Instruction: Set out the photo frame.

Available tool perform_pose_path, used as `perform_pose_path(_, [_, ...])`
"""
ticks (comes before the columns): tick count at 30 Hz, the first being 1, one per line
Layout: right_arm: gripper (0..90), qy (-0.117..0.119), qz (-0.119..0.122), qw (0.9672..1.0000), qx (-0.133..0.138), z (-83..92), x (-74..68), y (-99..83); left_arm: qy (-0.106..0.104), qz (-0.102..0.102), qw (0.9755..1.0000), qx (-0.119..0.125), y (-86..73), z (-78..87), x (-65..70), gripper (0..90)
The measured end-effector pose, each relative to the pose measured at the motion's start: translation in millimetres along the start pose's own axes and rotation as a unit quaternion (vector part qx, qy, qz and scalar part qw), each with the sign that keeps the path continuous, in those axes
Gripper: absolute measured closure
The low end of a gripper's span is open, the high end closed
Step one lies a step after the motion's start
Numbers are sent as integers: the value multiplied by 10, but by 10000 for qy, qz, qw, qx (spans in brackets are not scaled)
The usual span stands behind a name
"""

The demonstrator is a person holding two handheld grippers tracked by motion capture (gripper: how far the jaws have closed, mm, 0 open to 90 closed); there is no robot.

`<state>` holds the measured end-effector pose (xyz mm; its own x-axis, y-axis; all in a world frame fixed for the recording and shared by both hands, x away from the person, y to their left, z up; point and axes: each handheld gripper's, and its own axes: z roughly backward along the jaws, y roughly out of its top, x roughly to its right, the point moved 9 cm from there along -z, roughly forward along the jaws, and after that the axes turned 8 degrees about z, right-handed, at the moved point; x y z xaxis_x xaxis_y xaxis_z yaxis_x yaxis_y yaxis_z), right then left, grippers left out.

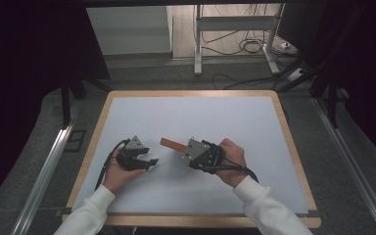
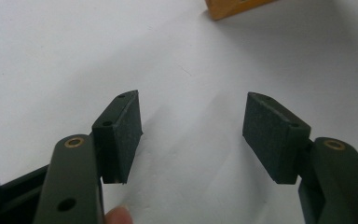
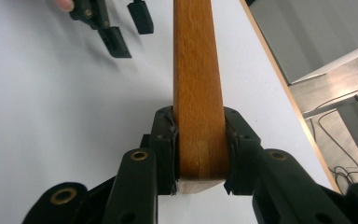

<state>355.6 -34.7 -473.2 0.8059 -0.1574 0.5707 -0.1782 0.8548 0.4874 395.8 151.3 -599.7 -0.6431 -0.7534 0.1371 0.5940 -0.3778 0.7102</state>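
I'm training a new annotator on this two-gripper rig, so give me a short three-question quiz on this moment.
1. True or false: the right gripper is shut on the wooden block.
2. Multiple choice: the left gripper is A) clamped on the block, B) open with nothing between its pads, C) holding a cable.
3. Fill in: the block's far end sticks out towards the ____ gripper.

Key: 1 true; 2 B; 3 left.

A white mat (image 1: 235, 122) covers the wood-edged table (image 1: 293, 161); cables (image 1: 245, 46) lie beyond.
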Motion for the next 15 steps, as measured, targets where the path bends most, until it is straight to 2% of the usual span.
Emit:
perform_pose_path(6, [690,38,-98,9999,62,36,17,-53,-7,9,10000,11,4,-3,7,368])
perform_pose_path(15, [671,-163,-439,9989,99,-21,216,-62,-4,-9,10000,6,1,-1,0,365])
